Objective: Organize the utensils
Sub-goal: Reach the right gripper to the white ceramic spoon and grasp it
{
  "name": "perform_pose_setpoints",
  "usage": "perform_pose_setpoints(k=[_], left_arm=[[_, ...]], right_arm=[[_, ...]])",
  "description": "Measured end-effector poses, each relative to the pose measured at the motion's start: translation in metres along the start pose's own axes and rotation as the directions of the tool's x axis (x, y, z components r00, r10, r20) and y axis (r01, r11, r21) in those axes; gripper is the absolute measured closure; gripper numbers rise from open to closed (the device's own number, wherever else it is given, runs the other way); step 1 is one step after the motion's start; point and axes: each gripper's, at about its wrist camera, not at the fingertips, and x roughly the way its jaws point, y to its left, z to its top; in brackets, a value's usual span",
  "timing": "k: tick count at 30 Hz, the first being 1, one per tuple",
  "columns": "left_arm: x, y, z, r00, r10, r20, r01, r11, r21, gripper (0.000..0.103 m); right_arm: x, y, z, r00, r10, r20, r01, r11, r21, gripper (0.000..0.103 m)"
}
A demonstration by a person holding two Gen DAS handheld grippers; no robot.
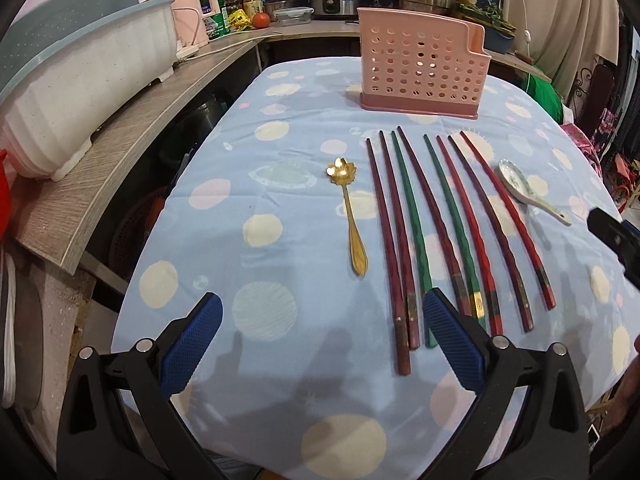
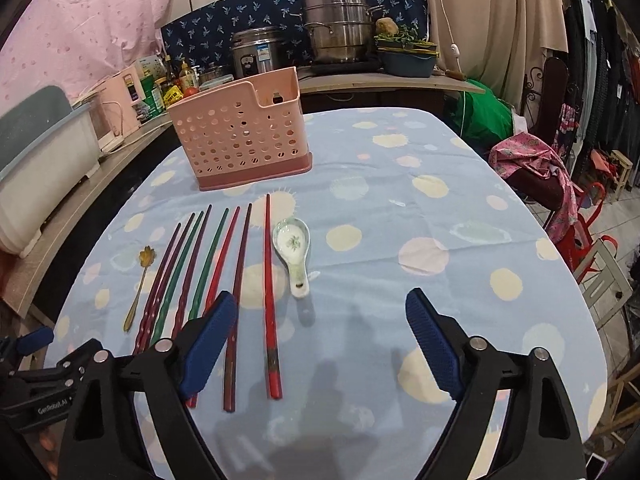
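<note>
Eight chopsticks lie side by side on the dotted tablecloth, a gold spoon left of them, a ceramic spoon right. Behind stands the pink perforated holder. The left gripper and right gripper hover spread wide, pinching nothing.

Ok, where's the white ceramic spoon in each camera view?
Left wrist view: the white ceramic spoon lies far right, beyond the last red chopstick.
Right wrist view: the spoon lies near centre, just right of the chopsticks.
Shared landmark: the pink utensil holder stands behind the row.
</note>
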Motion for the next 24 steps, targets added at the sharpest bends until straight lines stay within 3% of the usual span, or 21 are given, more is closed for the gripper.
perform_pose_setpoints(k=[4, 9, 15, 24], left_arm=[[0.011, 0.003, 0.008, 1.000, 0.000, -0.001, 0.000, 1.000, -0.012, 0.007], [0.024, 0.009, 0.018, 1.000, -0.005, -0.005, 0.005, 0.999, -0.032, 0.007], [0.037, 0.014, 0.025, 1.000, -0.006, -0.013, 0.005, 0.999, -0.046, 0.009], [0.050, 0.011, 0.026, 0.999, -0.019, -0.032, 0.018, 0.999, -0.045, 0.013]], right_arm=[[0.025, -0.004, 0.014, 0.998, 0.054, -0.034, -0.053, 0.998, 0.037, 0.044], [0.055, -0.005, 0.015, 0.991, 0.092, -0.099, -0.086, 0.994, 0.069, 0.071], [0.073, -0.004, 0.007, 0.982, 0.111, -0.153, -0.101, 0.992, 0.076, 0.088], [0.075, -0.003, -0.003, 0.981, 0.112, -0.158, -0.102, 0.992, 0.069, 0.091]])
